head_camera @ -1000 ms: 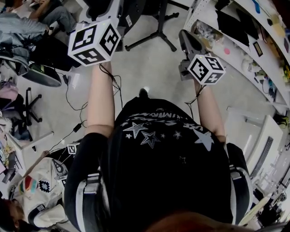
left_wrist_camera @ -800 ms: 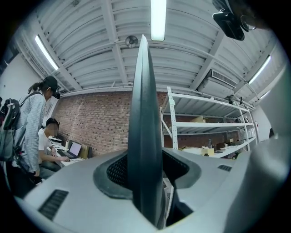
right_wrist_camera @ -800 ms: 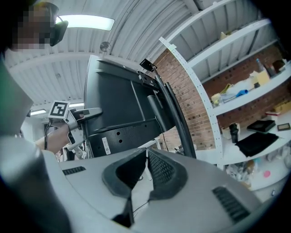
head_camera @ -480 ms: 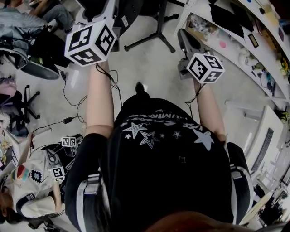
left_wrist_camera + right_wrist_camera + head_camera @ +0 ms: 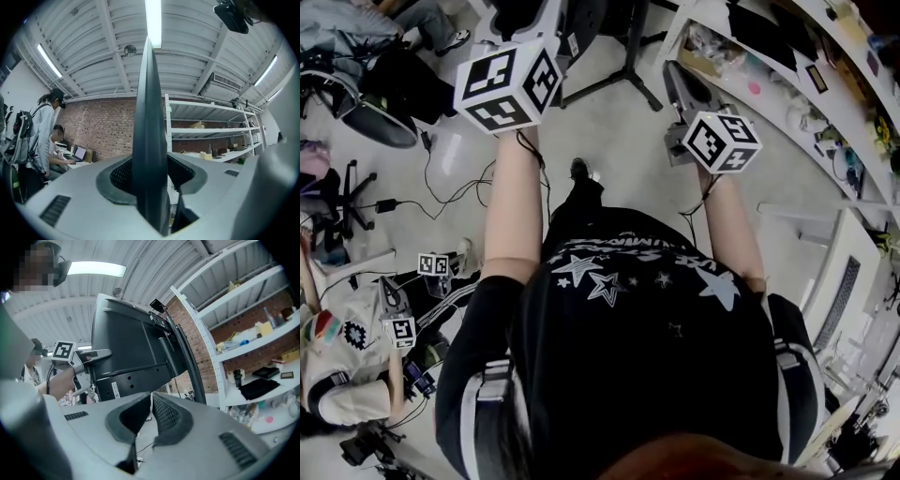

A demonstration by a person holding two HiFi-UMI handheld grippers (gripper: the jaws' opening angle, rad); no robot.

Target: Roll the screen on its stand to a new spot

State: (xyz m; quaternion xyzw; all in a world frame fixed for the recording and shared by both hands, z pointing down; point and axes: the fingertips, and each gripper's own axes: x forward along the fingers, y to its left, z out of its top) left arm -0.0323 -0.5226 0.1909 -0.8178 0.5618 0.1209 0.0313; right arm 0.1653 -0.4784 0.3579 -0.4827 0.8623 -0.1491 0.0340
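Screen (image 5: 149, 117) clamped edgewise by left gripper (image 5: 150, 180); right gripper (image 5: 150, 420) closed empty, shelving (image 5: 255, 339) beside it, cables (image 5: 441, 192) underfoot.

We counted 1 screen (image 5: 131, 357), 2 grippers (the left gripper (image 5: 151, 180) and the right gripper (image 5: 150, 420)) and 2 big marker cubes (image 5: 508, 86) (image 5: 724, 141), 1 on each. Low on the left of the head view we saw 2 smaller cubes (image 5: 434, 264) (image 5: 401, 330). In the left gripper view we counted 2 people (image 5: 44, 126) (image 5: 55, 152).
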